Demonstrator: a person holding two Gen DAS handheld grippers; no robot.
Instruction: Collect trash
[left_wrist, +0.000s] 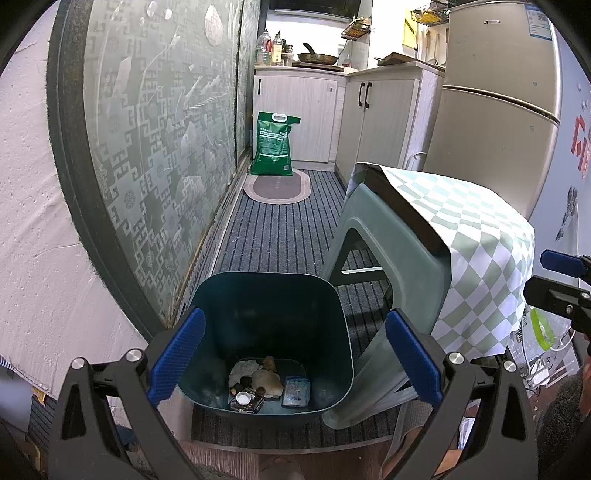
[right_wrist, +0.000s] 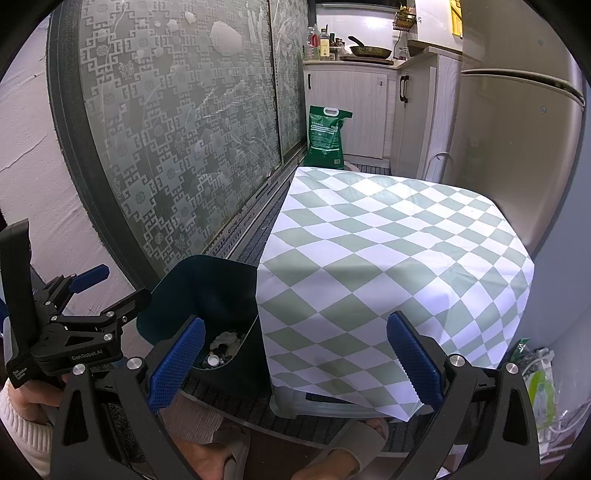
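Kitchen floor, bin (left_wrist: 271, 332) half hidden by cloth (right_wrist: 388, 266) (right view), 2 claws (left_wrist: 295, 354) (right_wrist: 295, 354) gaping, empty.

We see a narrow kitchen, a frosted sliding glass door (left_wrist: 155, 155) with patterned film at left, grey striped carpet (left_wrist: 280, 229), an oval mat (left_wrist: 277, 188), white cabinets (left_wrist: 299, 114), a beige fridge (left_wrist: 495, 110) at right, a plastic stool (left_wrist: 380, 254) under a checked cloth (right_wrist: 388, 266).
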